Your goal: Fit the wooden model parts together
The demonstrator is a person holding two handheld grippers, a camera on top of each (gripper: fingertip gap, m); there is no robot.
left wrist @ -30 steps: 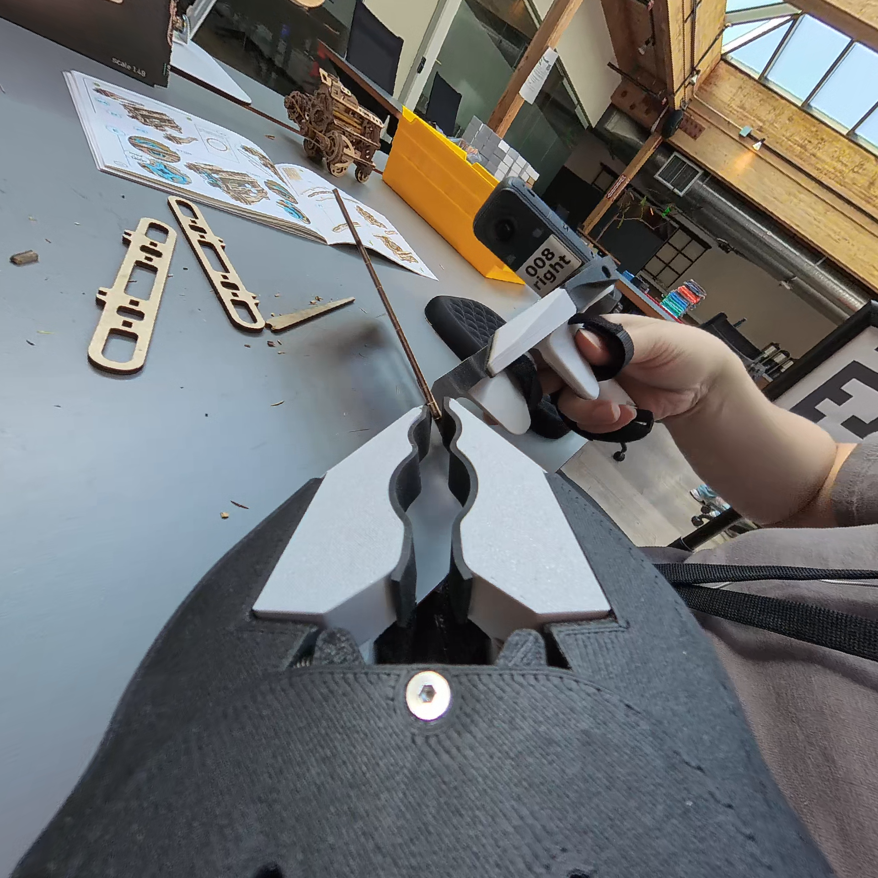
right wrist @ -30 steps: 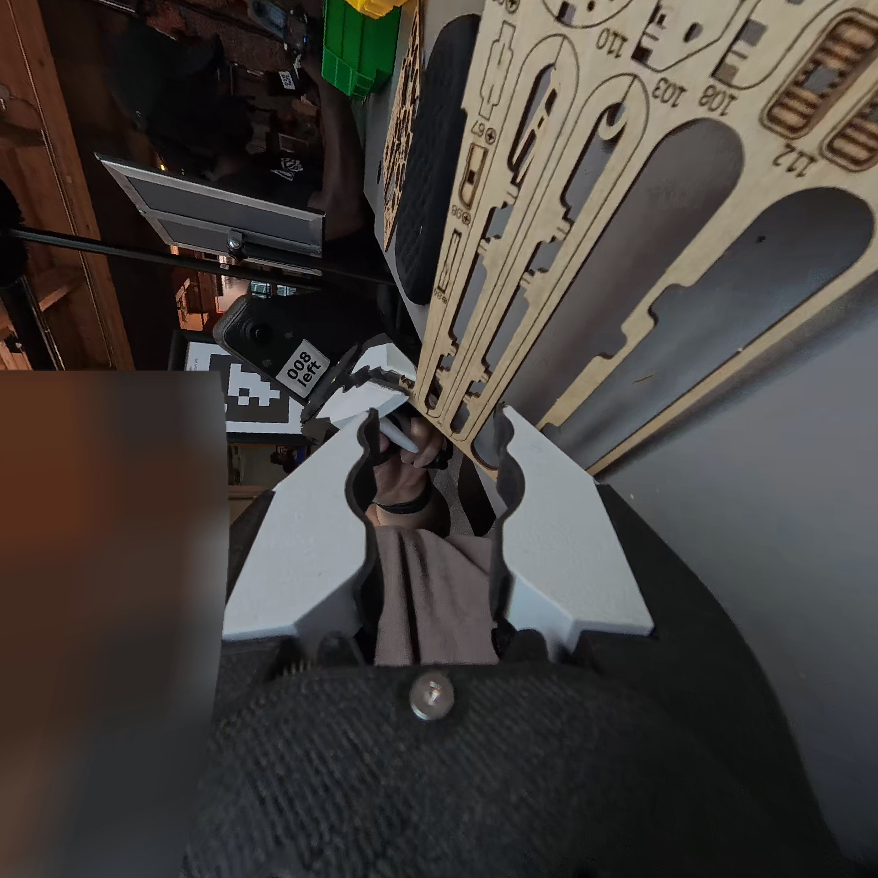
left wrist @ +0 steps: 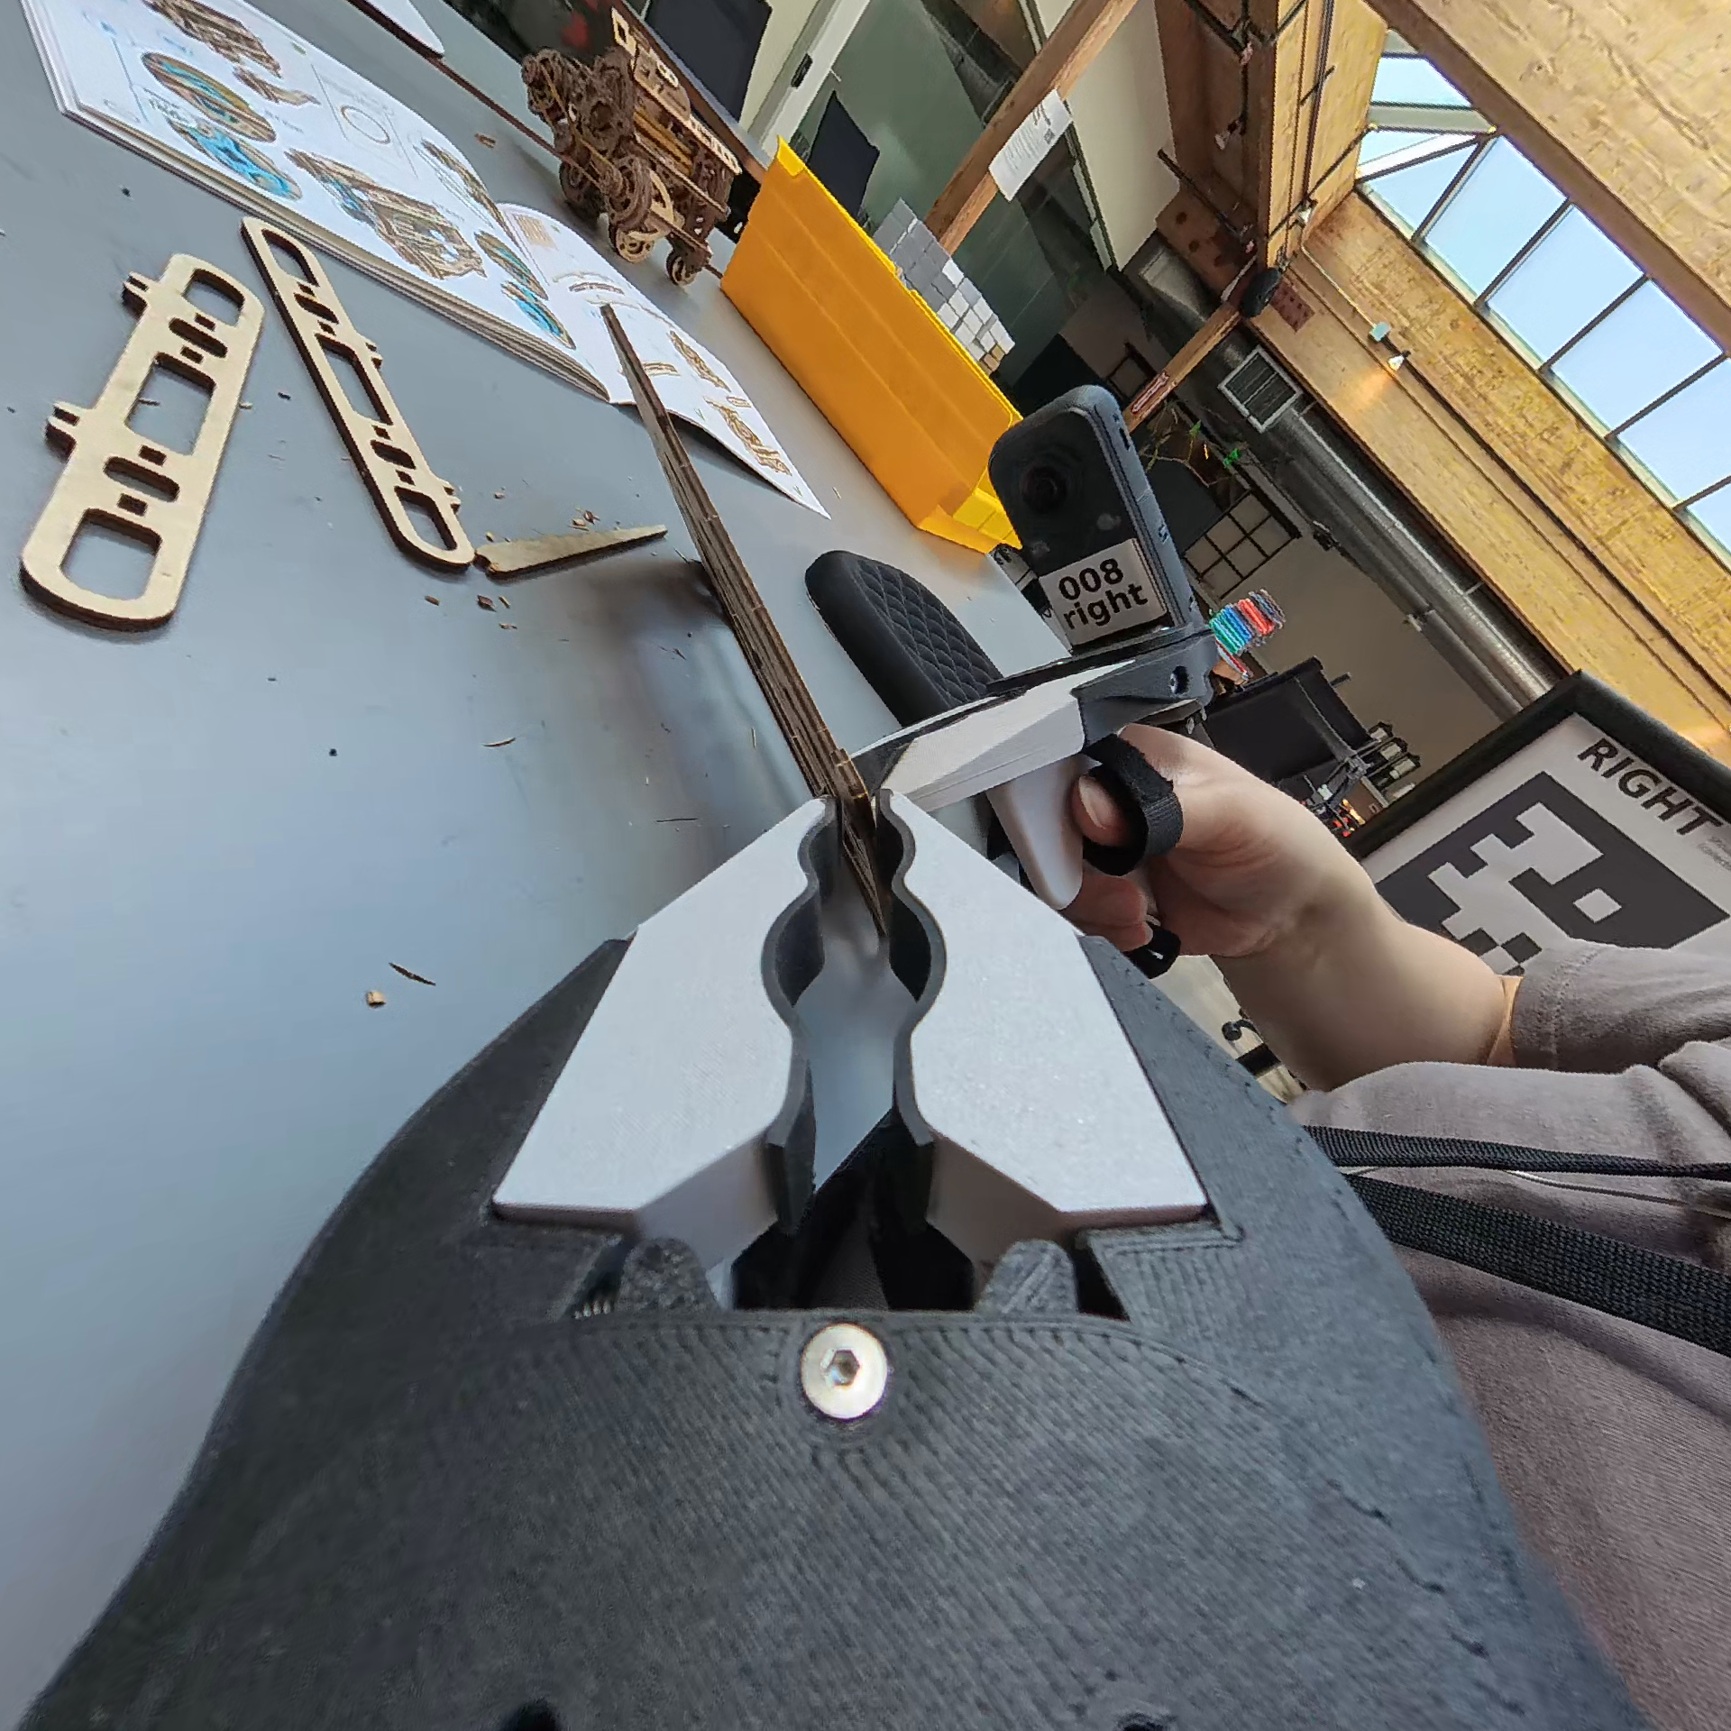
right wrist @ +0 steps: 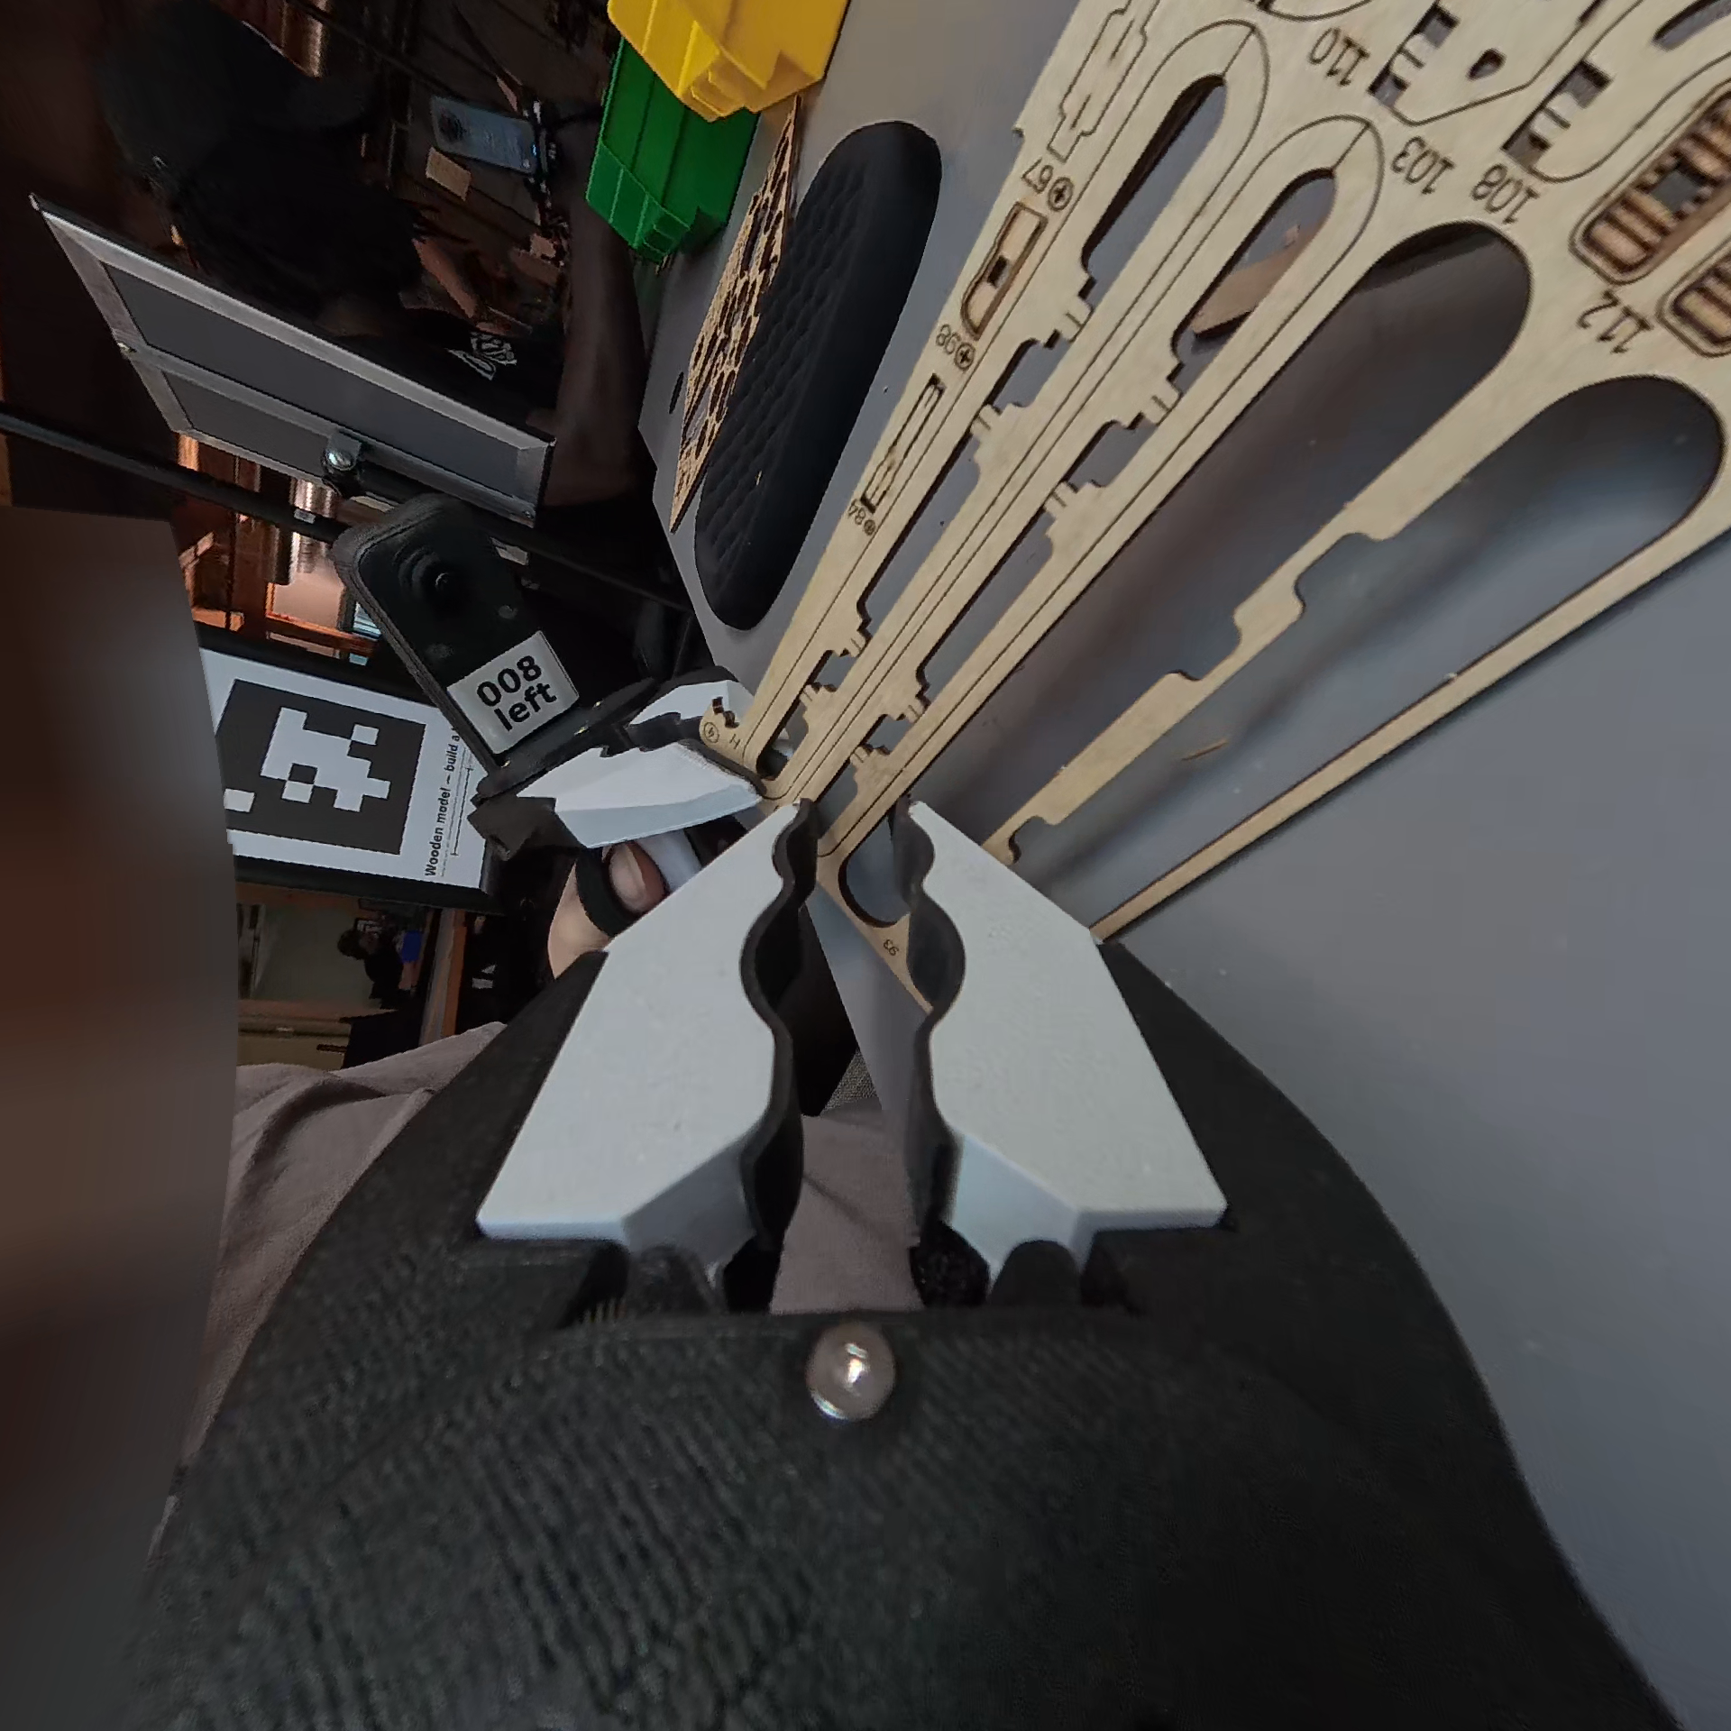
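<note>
We've got the laser-cut plywood sheet [right wrist: 1105, 599] held up on edge above the grey desk [left wrist: 281, 843], w/ both tools on its near corner. In the left wrist view the left tool [left wrist: 857, 815] is clenched on the sheet's thin edge, fingers almost touching w/ the wood pinched right at the tips. The right tool [right wrist: 852, 815] comes in from the other side, jaws only a bit apart, and the sheet's corner sits between its fingers; from that cam it looks like it's gripping the wood too, but whether both pads actually touch we can't tell. Its tips sit just beside the left tool's tips.

Rest of the desk, left wrist view: two loose slotted wooden strips [left wrist: 140, 440] lying flat on the far left, a small wooden sliver [left wrist: 571, 548] just right of them, the open instruction booklet [left wrist: 375, 187] further back, a built wooden vehicle model [left wrist: 637, 159] behind that, and a yellow bin [left wrist: 862, 347] to the right. Black textured pad [left wrist: 899, 637] lies flat near the right tool. Little wood crumbs all over.
</note>
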